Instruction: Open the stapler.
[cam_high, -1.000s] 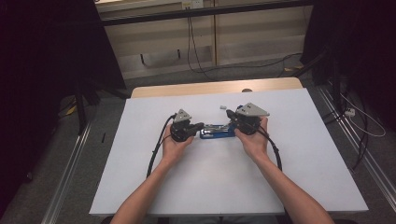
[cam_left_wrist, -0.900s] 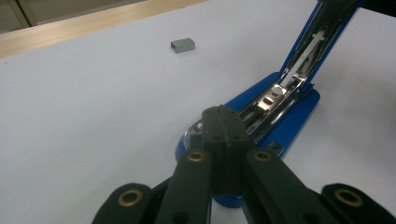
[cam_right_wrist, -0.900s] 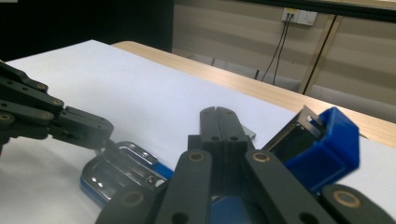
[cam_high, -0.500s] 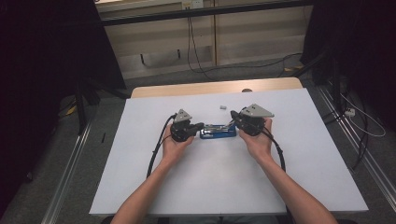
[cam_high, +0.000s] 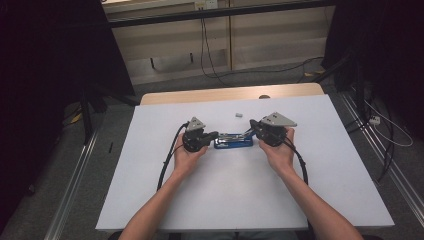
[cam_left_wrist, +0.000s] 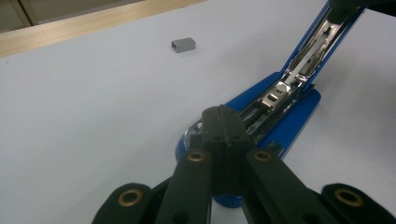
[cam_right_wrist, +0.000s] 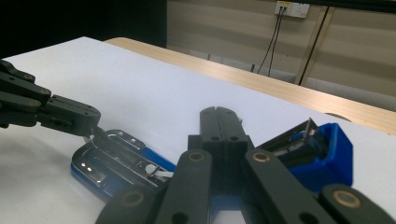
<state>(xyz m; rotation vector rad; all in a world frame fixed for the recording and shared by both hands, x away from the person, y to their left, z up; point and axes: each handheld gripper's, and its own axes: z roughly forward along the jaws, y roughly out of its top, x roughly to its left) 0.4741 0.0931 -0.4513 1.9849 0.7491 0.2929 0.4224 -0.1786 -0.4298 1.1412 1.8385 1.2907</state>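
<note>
High view puts the blue stapler (cam_high: 233, 142) at the middle of the frame, lying on the white table (cam_high: 240, 200) between your two hands. Its top arm is swung open: in the left gripper view the arm (cam_left_wrist: 322, 35) rises toward the upper right and is cut off by the frame edge, so you cannot see its tip there. Your left gripper (cam_high: 214, 135) is clenched with nothing between its jaws, its tip resting on the metal front end of the base (cam_left_wrist: 280, 126); its own jaws hide that end in the left gripper view. Your right gripper (cam_high: 252, 126) is clenched too, jaws pressed flat together beside the raised blue head (cam_right_wrist: 322, 149); whether it touches the head is hard to make out. A small block of staples (cam_high: 239, 115) lies apart, just above the stapler. Cables hang down the wall in the upper centre.
</note>
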